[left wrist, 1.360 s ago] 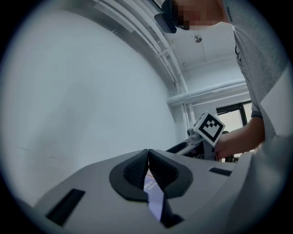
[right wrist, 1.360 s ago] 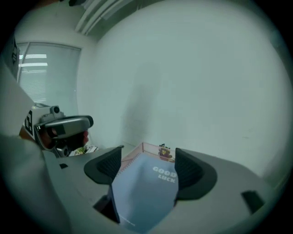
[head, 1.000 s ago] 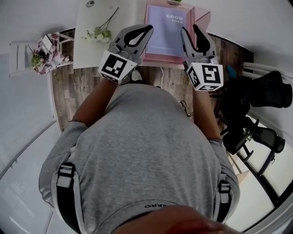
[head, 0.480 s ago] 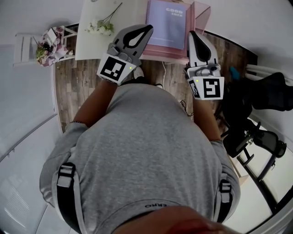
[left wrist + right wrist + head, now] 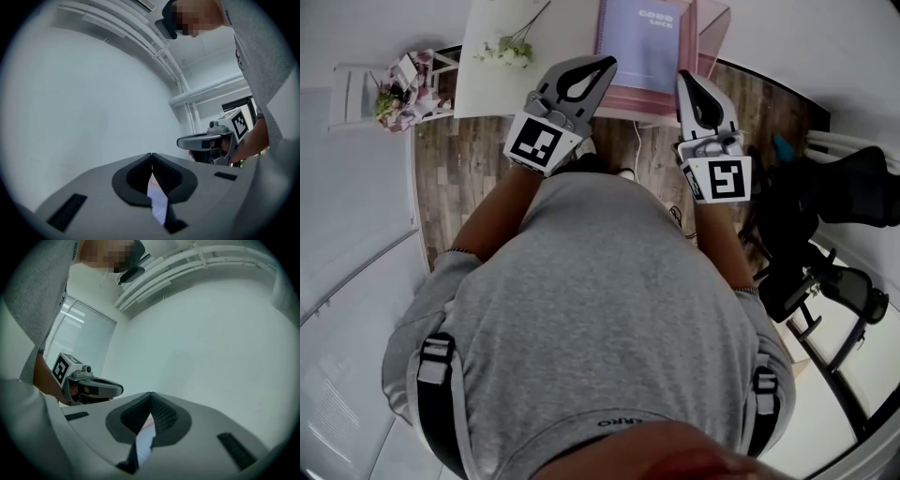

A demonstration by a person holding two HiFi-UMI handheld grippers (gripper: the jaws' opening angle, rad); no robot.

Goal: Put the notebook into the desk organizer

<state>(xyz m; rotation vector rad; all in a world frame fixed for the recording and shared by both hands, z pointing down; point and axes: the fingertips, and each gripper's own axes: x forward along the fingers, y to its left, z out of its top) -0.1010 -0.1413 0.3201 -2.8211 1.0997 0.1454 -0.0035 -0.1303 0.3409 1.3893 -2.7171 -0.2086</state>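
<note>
A lavender notebook (image 5: 645,42) lies face up in the pink desk organizer (image 5: 713,36) on the white desk, at the top of the head view. My left gripper (image 5: 607,60) hangs just short of the notebook's near left corner, shut and empty. My right gripper (image 5: 682,77) sits near the organizer's front right edge, also shut with nothing in it. In the left gripper view the jaws (image 5: 151,155) meet at the tip, and the right gripper (image 5: 206,140) shows beyond them. In the right gripper view the jaws (image 5: 151,393) touch likewise, with the left gripper (image 5: 93,387) off to the left.
A flower sprig (image 5: 511,49) lies on the white desk (image 5: 487,84), left of the organizer. A small white stand with a pink bouquet (image 5: 398,94) is at the far left. A black office chair (image 5: 825,197) stands on the right. A white cable (image 5: 635,150) hangs below the desk edge.
The right gripper's jaws, open beside the notebook's right edge a second ago, have closed on nothing. Both grippers have drawn a little back from the notebook.
</note>
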